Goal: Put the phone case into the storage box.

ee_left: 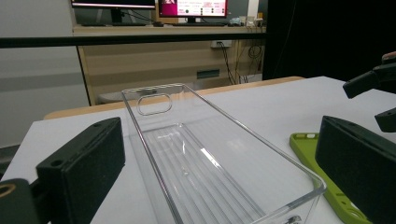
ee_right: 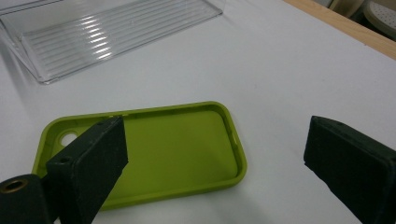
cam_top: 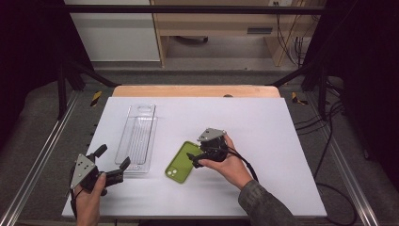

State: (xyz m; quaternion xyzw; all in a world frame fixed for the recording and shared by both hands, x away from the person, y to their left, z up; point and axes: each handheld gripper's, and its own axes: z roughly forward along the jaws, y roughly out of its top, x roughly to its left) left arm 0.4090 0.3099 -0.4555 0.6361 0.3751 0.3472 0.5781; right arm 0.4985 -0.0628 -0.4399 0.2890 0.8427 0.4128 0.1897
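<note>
Green phone case (cam_top: 179,163) lies on white table (cam_top: 263,141) beside clear tray (cam_top: 138,136).

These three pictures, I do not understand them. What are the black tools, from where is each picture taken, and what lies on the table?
A person holds a two-jaw gripper in each hand: the left gripper and the right gripper. The high view looks down on the white table. The other two views come from a camera on each gripper, looking along its black jaws. On the table lie a clear tray and a green phone case, inside up. Both grippers are open and hold nothing. The right one hovers at the case; the left faces the tray's near end.
</note>
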